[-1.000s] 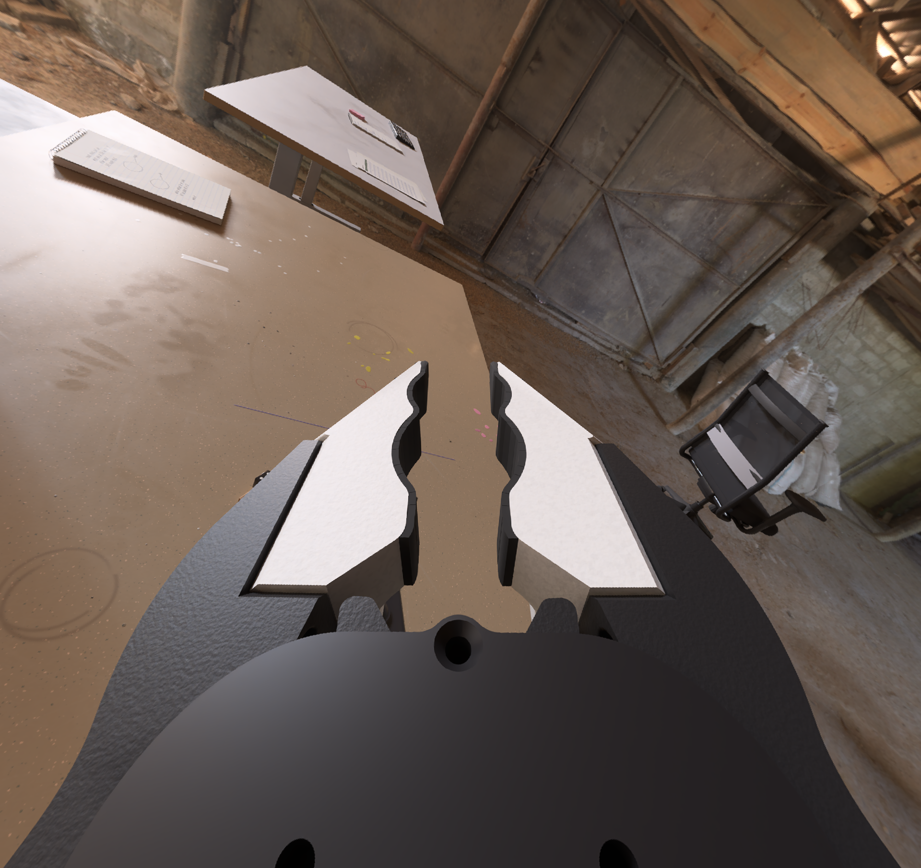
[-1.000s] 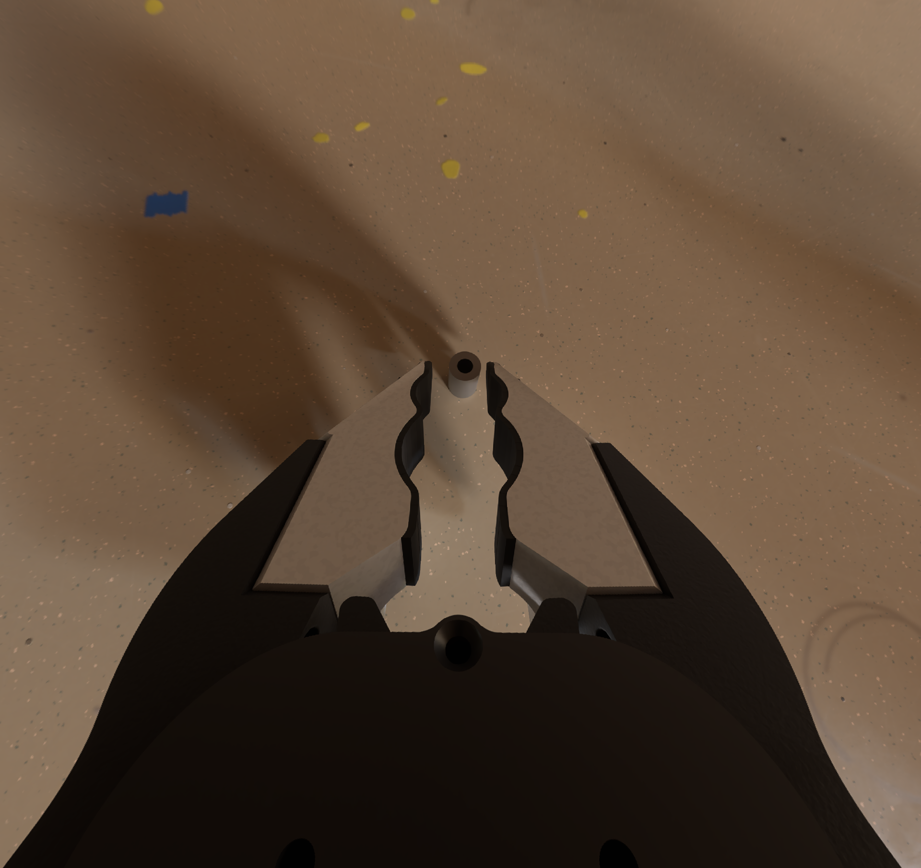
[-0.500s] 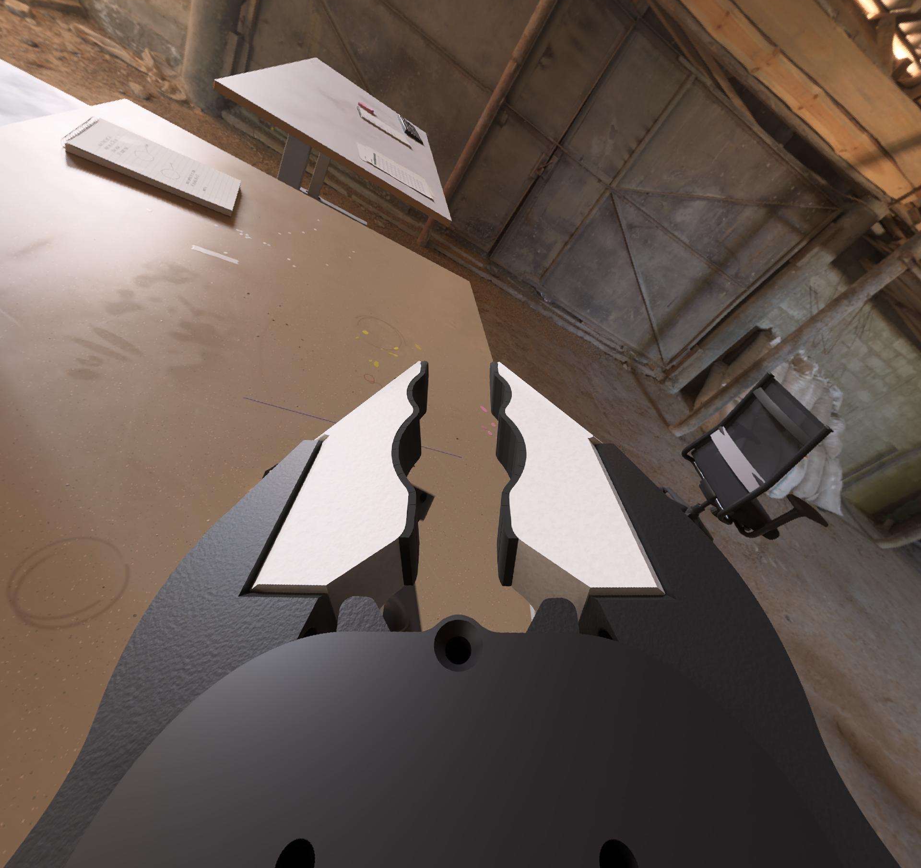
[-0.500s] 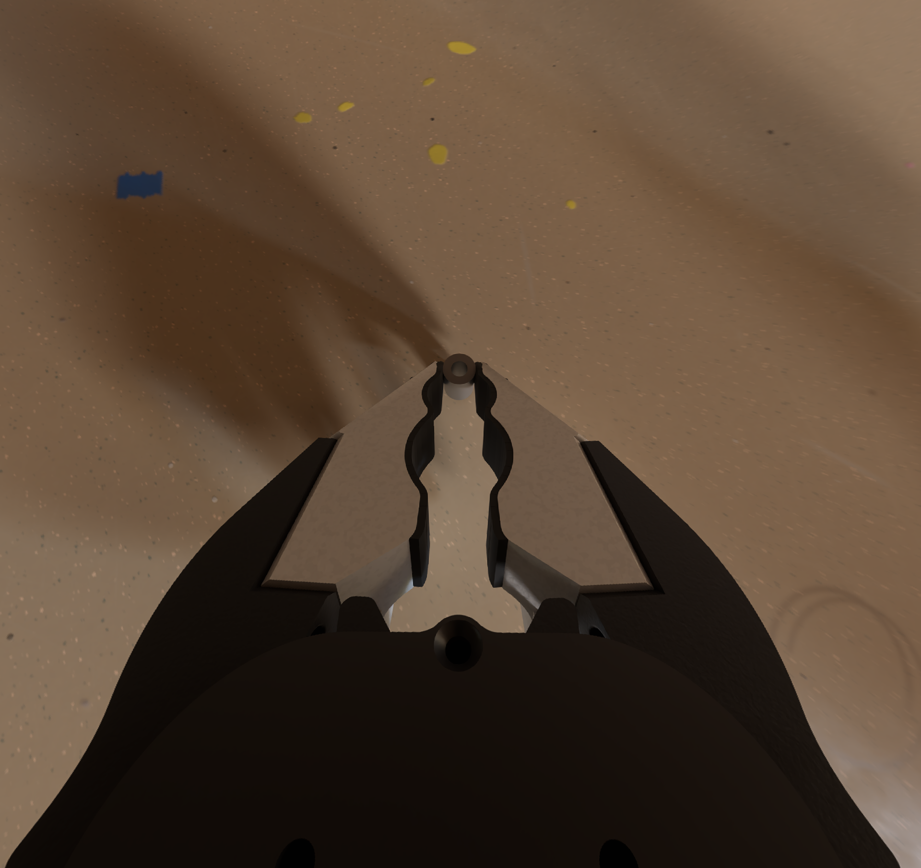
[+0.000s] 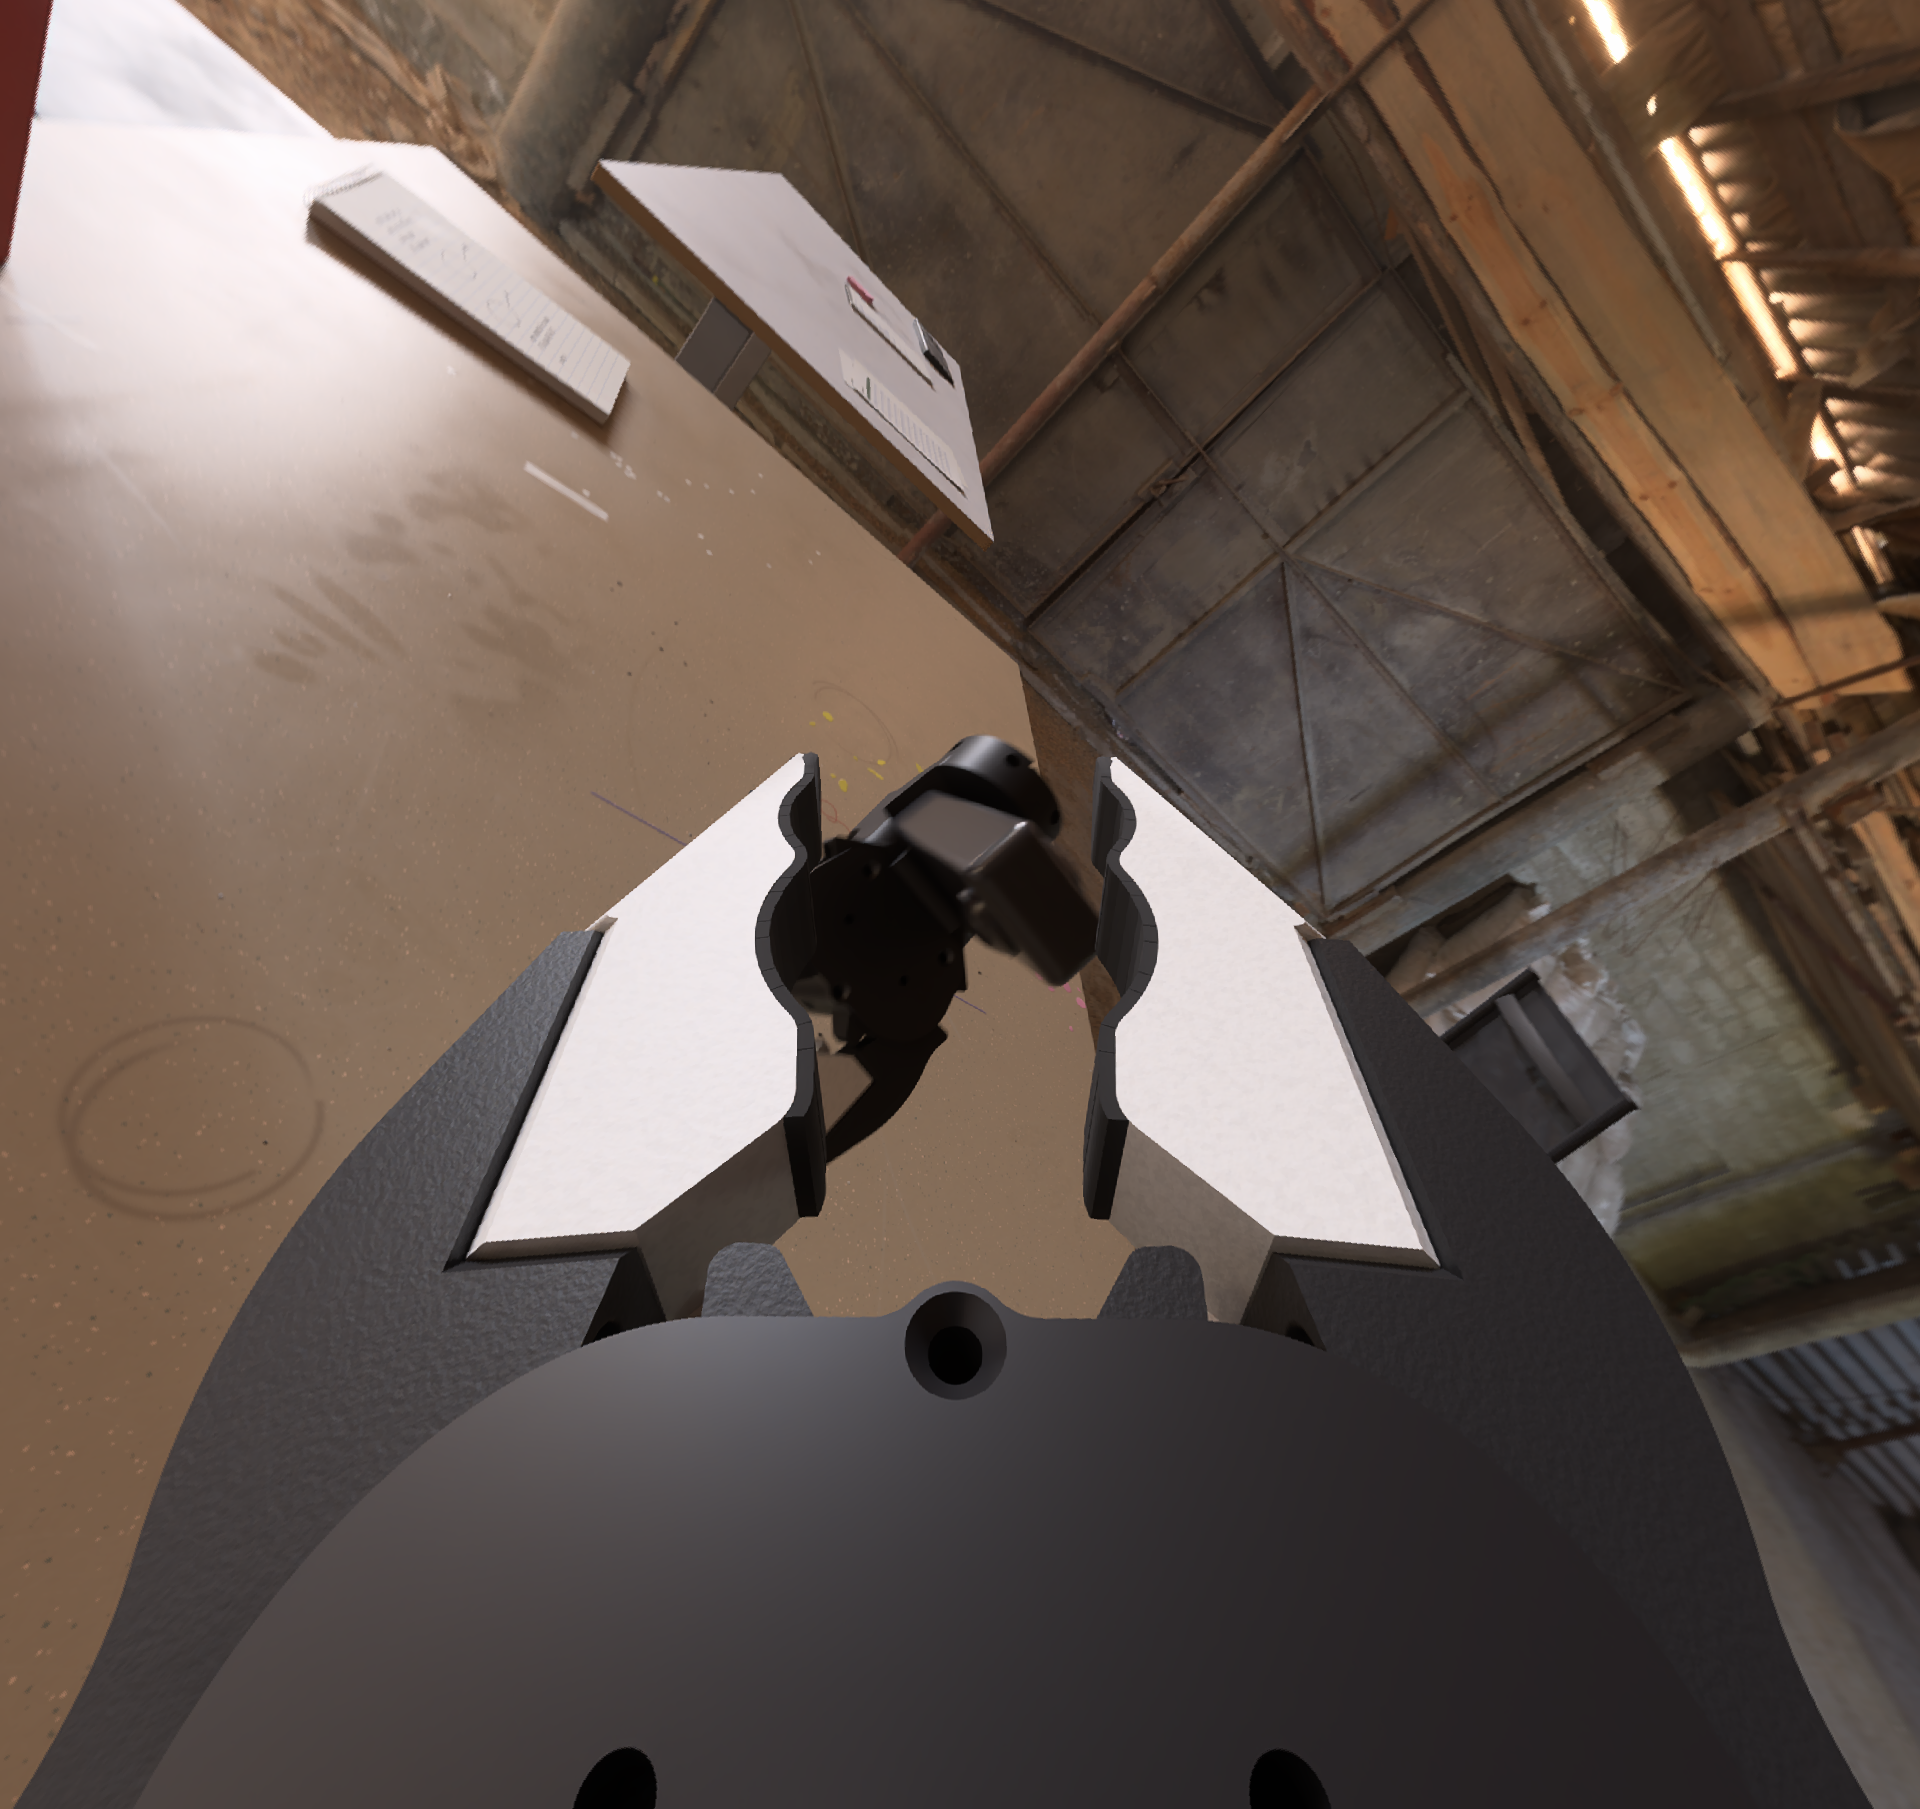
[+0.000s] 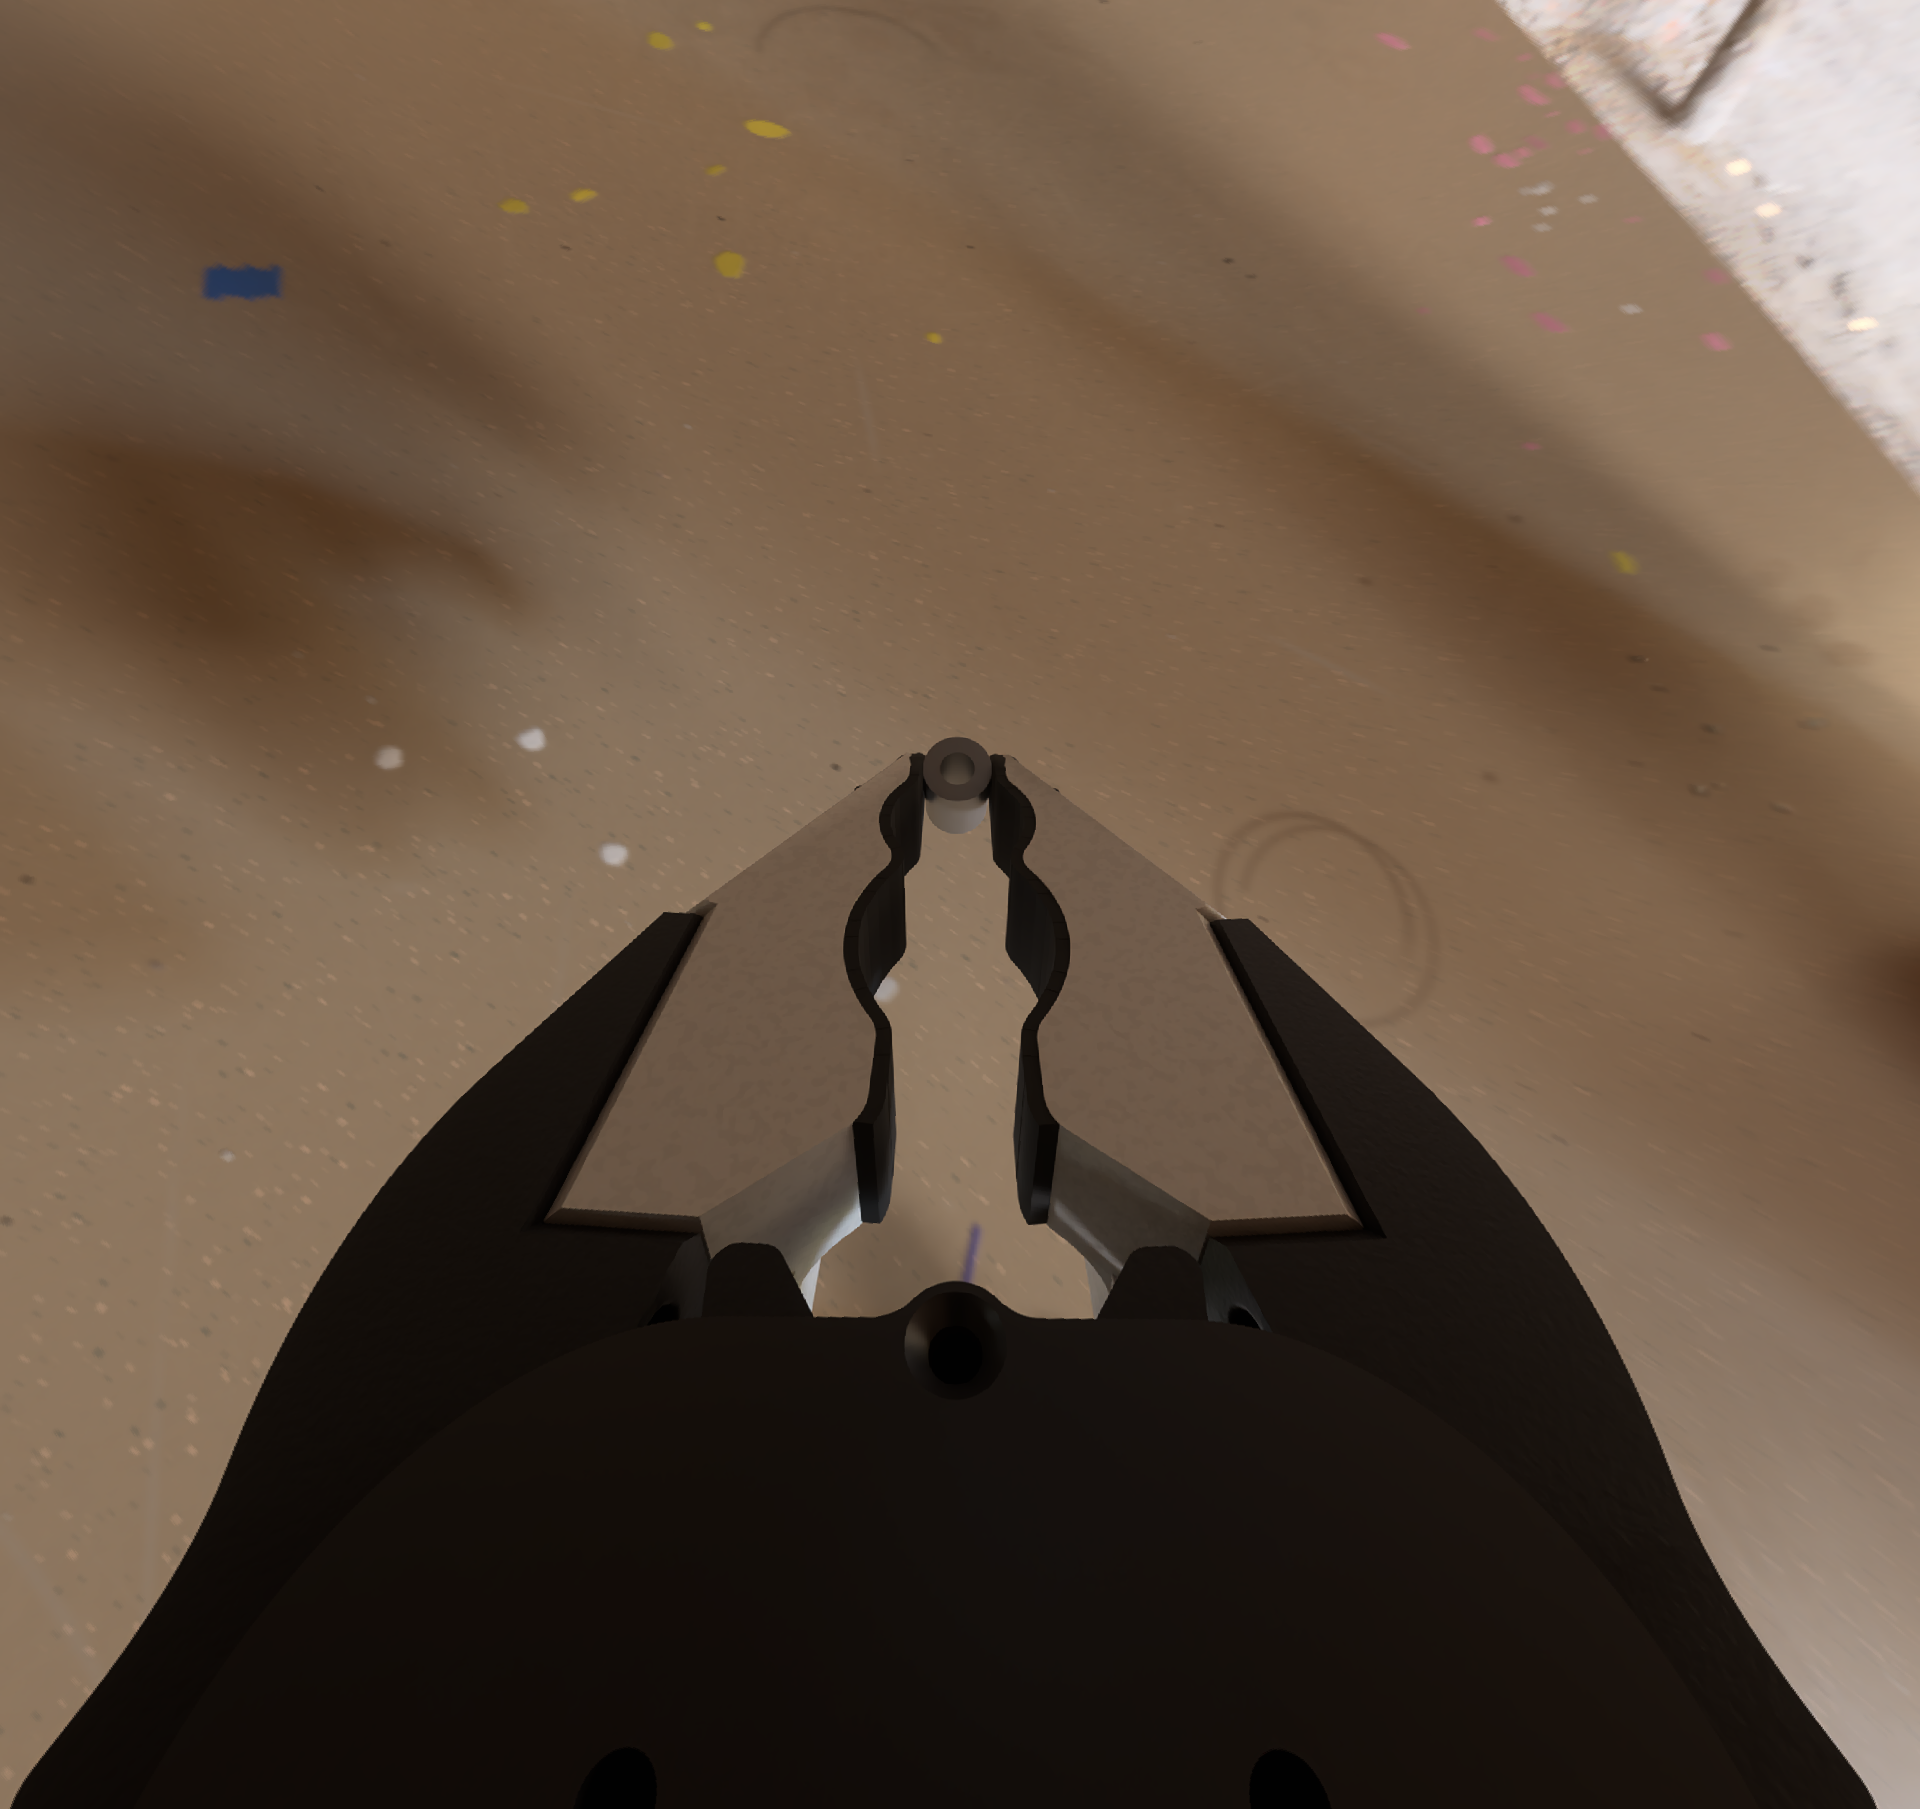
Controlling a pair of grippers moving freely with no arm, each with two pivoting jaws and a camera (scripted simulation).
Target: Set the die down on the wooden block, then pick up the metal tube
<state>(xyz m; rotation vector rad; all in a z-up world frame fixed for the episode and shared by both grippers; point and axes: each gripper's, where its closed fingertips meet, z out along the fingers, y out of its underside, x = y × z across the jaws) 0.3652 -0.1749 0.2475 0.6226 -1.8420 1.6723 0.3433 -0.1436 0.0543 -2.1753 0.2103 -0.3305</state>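
In the right wrist view my right gripper [image 6: 957, 768] is shut on the small grey metal tube [image 6: 956, 791]. The tube is pinched end-on between the fingertips and held above the brown table [image 6: 1143, 533]. In the left wrist view my left gripper [image 5: 956, 767] is open wide and empty above the table [image 5: 312, 824]. The dark right gripper [image 5: 935, 907] shows beyond and between its fingers, tilted down toward the table. The die and the wooden block are not in either view.
A white notepad [image 5: 468, 305] lies at the table's far left. A second table [image 5: 810, 325] with papers stands behind it. A black office chair [image 5: 1538, 1063] is on the floor to the right. The table's edge [image 6: 1621, 232] shows at the upper right.
My right gripper closed on the tube and rose from the table with it. My left gripper opened wider and tilted, and the right gripper now shows between its fingers.
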